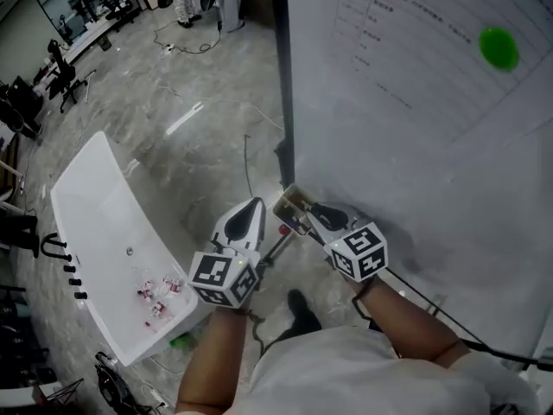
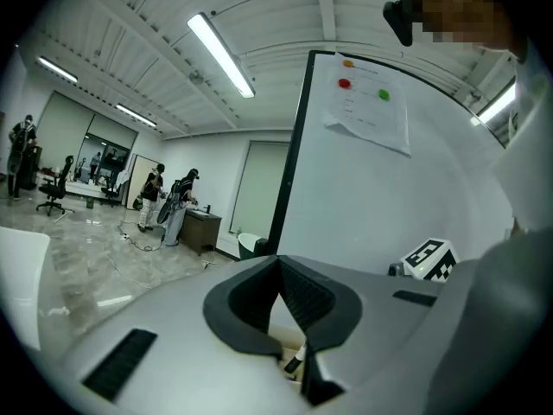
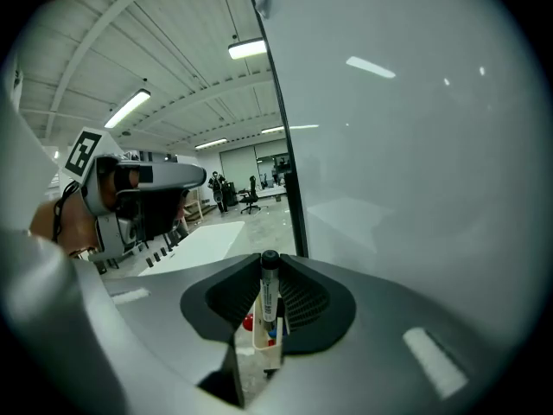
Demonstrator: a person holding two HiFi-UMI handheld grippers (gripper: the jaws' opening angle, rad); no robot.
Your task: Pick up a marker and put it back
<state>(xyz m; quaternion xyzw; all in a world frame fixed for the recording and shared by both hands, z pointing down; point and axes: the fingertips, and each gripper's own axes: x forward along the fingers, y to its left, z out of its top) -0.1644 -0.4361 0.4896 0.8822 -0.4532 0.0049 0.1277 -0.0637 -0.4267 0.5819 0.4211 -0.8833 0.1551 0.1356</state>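
While both grippers sit low by the foot of the board, a white table (image 1: 104, 223) lies far left on the grey floor (image 1: 199, 137), with small red-and-white bits (image 1: 155, 294) scattered near its close end.

Left gripper (image 1: 252, 207): nose pointed toward the board's dark edge post (image 1: 281, 76). In the left gripper view its (image 2: 279, 262) jaws meet at the tips. Nothing is between them. Its marker cube (image 1: 225, 277) sits at the wrist end.

Between the two gripper noses, a small pale holder (image 1: 292, 206) sits at the base of the post, with a red spot just below it.

Right gripper (image 1: 315, 213): nose at the holder, cube (image 1: 359, 251) behind it. In the right gripper view the jaws (image 3: 270, 271) are narrowed onto a marker (image 3: 269, 296), one pad on each side of its barrel. The marker stands upright, its black cap at the top level with the jaw tips and its white body below. Its lower end runs down to the holder (image 3: 266, 353), where red and blue pieces show. Whether that end is seated inside cannot be told.

Right of everything, the whiteboard (image 1: 415, 145) fills the frame. A sheet of paper (image 1: 406, 50) is pinned high on it, with a green magnet (image 1: 498, 47) at the sheet's right edge.
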